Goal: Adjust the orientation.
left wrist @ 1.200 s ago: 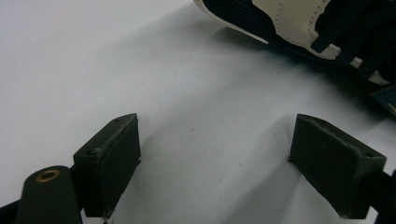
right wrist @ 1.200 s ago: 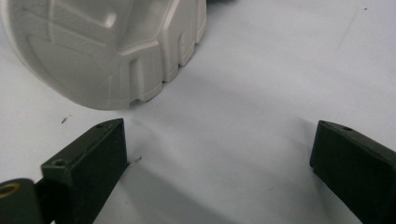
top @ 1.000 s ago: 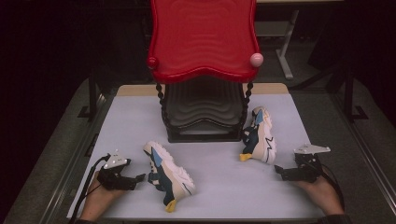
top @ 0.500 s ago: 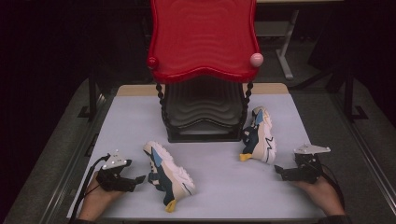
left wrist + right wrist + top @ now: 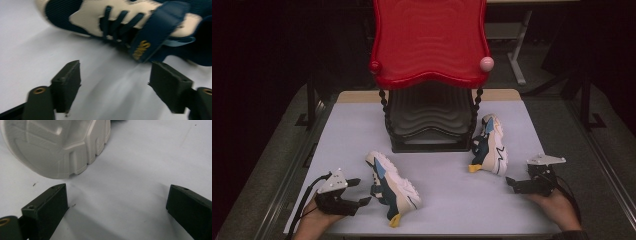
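My left gripper (image 5: 362,192), jaws spread but just narrowing on nothing, faces the near shoe (image 5: 392,186) lying front-left of the rack (image 5: 429,120); closing early, I might nudge it away; right gripper (image 5: 511,183) idles spread.

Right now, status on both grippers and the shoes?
Left gripper open, jaws just closing, nearing navy-and-cream sneaker. Right gripper open, second sneaker untouched. Nothing between.

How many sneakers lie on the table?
2. One sneaker lies on its side at front left, just ahead of the left gripper. The other sneaker lies right of the black rack. Others may be hidden behind it.
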`<state>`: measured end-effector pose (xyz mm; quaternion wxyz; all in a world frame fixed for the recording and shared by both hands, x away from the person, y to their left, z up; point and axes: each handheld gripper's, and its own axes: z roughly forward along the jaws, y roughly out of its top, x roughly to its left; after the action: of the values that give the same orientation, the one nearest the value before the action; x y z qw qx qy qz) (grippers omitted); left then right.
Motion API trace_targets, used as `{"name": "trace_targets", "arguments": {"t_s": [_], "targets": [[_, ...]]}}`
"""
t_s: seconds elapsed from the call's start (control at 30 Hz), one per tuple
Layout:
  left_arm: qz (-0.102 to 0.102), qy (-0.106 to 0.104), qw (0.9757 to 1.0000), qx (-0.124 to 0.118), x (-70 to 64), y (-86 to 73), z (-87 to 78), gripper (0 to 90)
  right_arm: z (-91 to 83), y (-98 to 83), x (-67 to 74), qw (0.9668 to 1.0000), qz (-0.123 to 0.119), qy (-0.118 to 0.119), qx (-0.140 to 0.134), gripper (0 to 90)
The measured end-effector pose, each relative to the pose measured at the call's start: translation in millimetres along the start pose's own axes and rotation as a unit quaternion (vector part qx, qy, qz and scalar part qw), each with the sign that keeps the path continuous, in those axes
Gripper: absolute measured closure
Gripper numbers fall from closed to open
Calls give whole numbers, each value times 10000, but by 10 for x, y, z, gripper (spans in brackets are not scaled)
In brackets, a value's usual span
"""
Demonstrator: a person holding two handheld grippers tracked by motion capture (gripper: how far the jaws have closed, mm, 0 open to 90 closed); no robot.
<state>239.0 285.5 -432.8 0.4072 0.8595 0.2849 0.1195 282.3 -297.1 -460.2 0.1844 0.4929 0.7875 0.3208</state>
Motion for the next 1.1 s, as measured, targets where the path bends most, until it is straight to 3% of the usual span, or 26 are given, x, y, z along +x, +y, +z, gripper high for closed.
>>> {"name": "trace_targets", "arguments": {"t_s": [0.13,0.37,0.43,0.53,0.8,1.1], "targets": [[171,-225,9996,-87,-51,44,58,361,0,0,-1,10000,3,4,1,31],[301,-302,9987,-277,-62,80,77,512,1,0,-2,10000,0,4,-1,31],[343,-365,9982,-331,-58,93,79,606,0,1,-1,10000,3,5,2,31],[416,-420,9977,-331,-67,97,82,675,0,0,-1,10000,0,3,1,31],[494,-321,9980,-243,-144,100,-8,701,0,0,-1,10000,1,4,-1,31],[271,-216,9989,-327,-191,-14,-243,704,0,0,-2,10000,-3,6,5,31]]}}
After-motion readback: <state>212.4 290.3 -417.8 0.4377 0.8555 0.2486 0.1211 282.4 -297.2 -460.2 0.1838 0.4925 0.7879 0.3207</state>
